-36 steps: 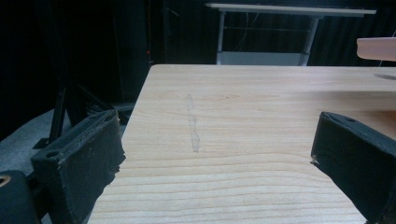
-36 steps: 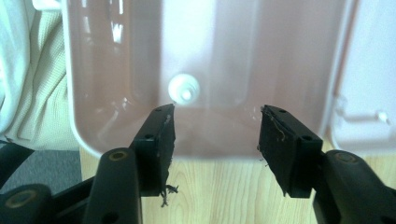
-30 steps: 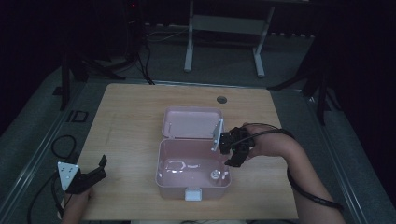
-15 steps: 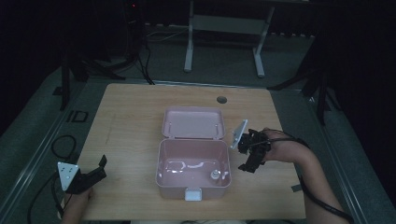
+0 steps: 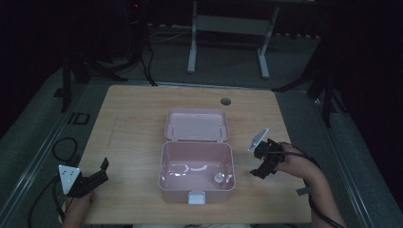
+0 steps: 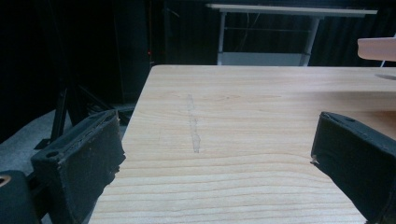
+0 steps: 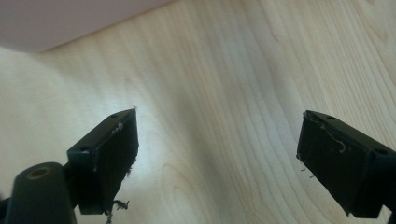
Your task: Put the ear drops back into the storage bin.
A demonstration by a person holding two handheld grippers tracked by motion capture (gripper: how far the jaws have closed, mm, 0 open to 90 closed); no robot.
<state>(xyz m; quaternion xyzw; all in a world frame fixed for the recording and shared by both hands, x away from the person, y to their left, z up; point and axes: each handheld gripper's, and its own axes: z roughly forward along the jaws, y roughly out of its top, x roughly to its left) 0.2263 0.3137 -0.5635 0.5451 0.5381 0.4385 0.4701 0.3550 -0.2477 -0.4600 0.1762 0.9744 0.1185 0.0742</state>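
We see the right gripper (image 5: 264, 162) hanging just above the worktop (image 5: 133, 123), with its jaws spread wide and nothing between them; in the right gripper view there is only bare wood under the jaws and a strip of pink wall at the far upper left. The pink box (image 5: 197, 168) stands just to the left of this gripper, apart from it, with its lid (image 5: 196, 125) thrown back flat behind it, so the inside is free to reach from above. On the box floor, in the corner nearest to the right gripper, lies a small pale object (image 5: 218, 178), perhaps a little bottle or cap, but the light is too poor to be sure. The left gripper (image 5: 91, 176) rests low at the near corner, well apart from the box, also wide and empty; we judge it is simply parked out of the way.
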